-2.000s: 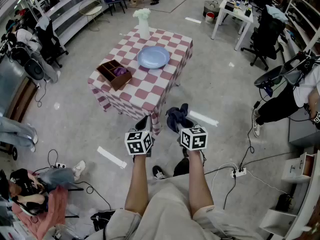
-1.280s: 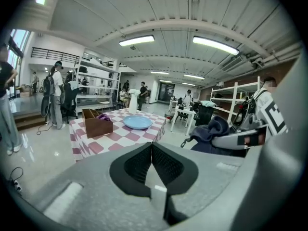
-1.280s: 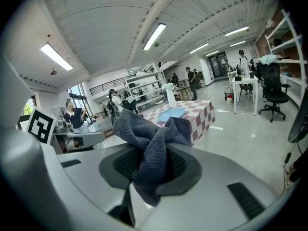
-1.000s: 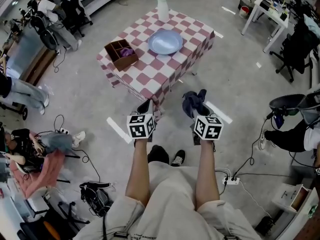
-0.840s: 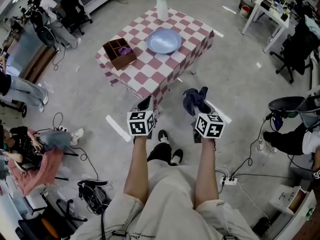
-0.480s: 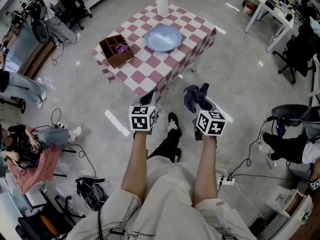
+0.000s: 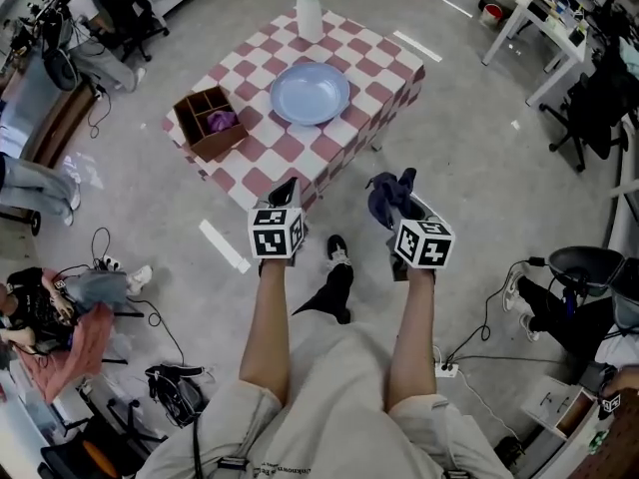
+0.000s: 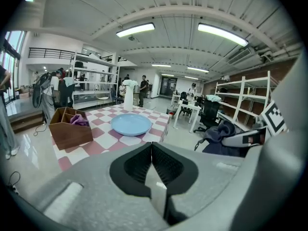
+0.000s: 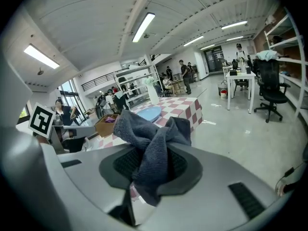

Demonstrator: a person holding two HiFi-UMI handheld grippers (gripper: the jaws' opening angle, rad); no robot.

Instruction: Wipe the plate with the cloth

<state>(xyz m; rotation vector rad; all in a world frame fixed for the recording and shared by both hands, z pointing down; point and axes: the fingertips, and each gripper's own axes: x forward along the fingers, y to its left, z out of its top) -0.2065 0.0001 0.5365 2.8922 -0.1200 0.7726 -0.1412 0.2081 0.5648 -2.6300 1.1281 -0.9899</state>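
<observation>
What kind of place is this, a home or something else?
Probably a large workshop or lab hall, not a home: open metal shelves, an office chair at a desk, and cables across the bare floor.

This is a big open lab or workshop hall, with a bare grey concrete floor (image 7: pixel 479 168), a ribbed ceiling hung with long tube lights (image 8: pixel 222 33), tall white metal shelving racks (image 8: pixel 240 93) along the walls and a railed upper gallery (image 8: pixel 48 52) at the far end. White work desks (image 7: pixel 544 18), black office chairs (image 9: pixel 269 88), a power strip (image 7: pixel 446 369) lying on the floor and people (image 8: pixel 143 88) standing about mark it as a shared working space. A small checked table (image 7: pixel 245 173) stands alone in the open middle.
</observation>
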